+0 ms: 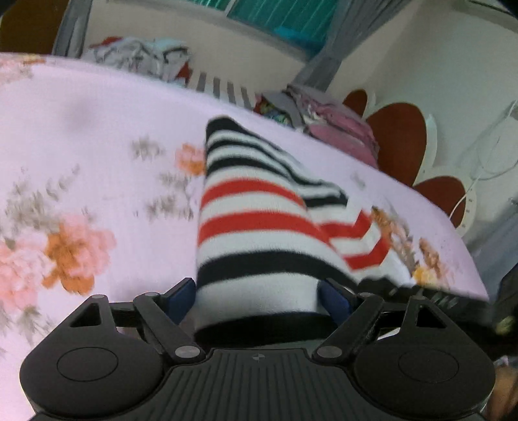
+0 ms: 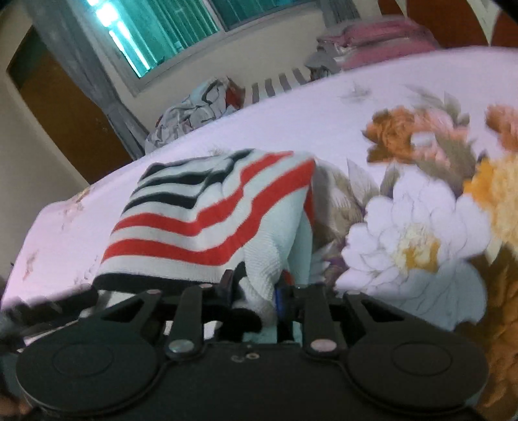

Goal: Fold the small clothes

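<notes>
A small knit garment (image 1: 255,220) with white, red and black stripes lies on the flowered pink bedsheet (image 1: 97,136). My left gripper (image 1: 257,301) is shut on its near edge, the cloth bunched between the blue pads. In the right wrist view the same garment (image 2: 200,213) is lifted at one corner, and my right gripper (image 2: 255,291) is shut on a white fold of it. The fingertips are mostly hidden by the cloth in both views.
A heap of loose clothes (image 1: 142,55) lies at the bed's far edge, also in the right wrist view (image 2: 194,110). A stack of folded pink and grey clothes (image 1: 327,119) sits by the red-and-white headboard (image 1: 401,139). A window with teal blinds (image 2: 181,26) is behind.
</notes>
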### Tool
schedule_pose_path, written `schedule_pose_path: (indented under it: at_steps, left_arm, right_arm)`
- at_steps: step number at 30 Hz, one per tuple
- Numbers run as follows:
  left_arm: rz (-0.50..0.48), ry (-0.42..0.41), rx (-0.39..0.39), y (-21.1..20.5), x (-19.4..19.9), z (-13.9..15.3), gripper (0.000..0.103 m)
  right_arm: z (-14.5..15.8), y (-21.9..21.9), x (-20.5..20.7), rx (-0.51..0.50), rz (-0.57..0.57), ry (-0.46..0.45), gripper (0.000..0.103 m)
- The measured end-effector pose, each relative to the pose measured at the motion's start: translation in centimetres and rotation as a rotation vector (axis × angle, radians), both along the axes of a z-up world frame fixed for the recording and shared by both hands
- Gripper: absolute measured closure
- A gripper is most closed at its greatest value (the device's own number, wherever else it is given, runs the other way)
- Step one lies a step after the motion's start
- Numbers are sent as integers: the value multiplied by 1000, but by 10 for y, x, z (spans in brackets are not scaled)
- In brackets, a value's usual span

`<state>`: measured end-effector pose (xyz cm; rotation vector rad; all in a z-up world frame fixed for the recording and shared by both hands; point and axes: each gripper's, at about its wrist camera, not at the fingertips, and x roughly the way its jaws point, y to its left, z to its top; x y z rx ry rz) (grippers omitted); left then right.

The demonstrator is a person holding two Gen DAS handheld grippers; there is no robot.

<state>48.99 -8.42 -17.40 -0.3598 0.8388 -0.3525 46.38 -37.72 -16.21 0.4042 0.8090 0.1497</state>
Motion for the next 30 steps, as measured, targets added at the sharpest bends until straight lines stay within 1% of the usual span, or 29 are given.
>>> schedule_pose_path:
  at_steps: [3, 4, 6, 9, 12, 13, 15, 17, 20, 22, 23, 24, 25, 26, 30]
  left_arm:
    - [6, 13, -20, 4, 0, -6, 20]
    - [3, 10, -16, 4, -1, -5, 20]
    - [-13, -8, 4, 5, -3, -2, 20]
    - [-22, -2, -1, 10, -6, -1, 20]
    - [-28, -4, 1, 11, -8, -3, 20]
    - [-29, -4, 2, 12, -8, -3, 19]
    - [-37, -7, 5, 12, -7, -4, 19]
    - [-44, -1, 3, 13, -6, -6, 19]
    - [-45, 12, -9, 16, -3, -10, 16]
    - [-53, 17, -11, 16, -3, -13, 15]
    - [-54, 16, -5, 16, -3, -13, 15]
    - [-52, 18, 0, 15, -3, -12, 15]
    - [-47, 27, 4, 14, -3, -9, 15]
    - [-44, 31, 5, 14, -3, -6, 15]
    - [-29, 10, -12, 19, -5, 10, 15]
  right_arm:
    - [11, -3, -11, 13, -4, 2, 70]
    - [14, -4, -17, 18, -3, 2, 67]
    - [19, -9, -28, 30, -4, 1, 66]
    - [22, -15, -51, 58, -4, 8, 65]
    - [22, -17, -68, 66, -8, 19, 67]
    - [20, -18, -72, 69, -12, 24, 68]
    - [16, -21, -82, 82, -30, 34, 74]
    - [9, -24, -90, 123, -46, 47, 83]
    - [-2, -26, -97, 176, -72, 61, 85]
    - [-19, -34, -96, 209, -109, 100, 86]
    - [-23, -38, -97, 233, -122, 111, 82]
    - [-22, -38, -97, 235, -120, 113, 82]
    - [-17, -35, -96, 204, -107, 108, 81]
    - [-8, -31, -96, 162, -92, 93, 79]
    - [24, -26, -94, 91, -60, 20, 75]
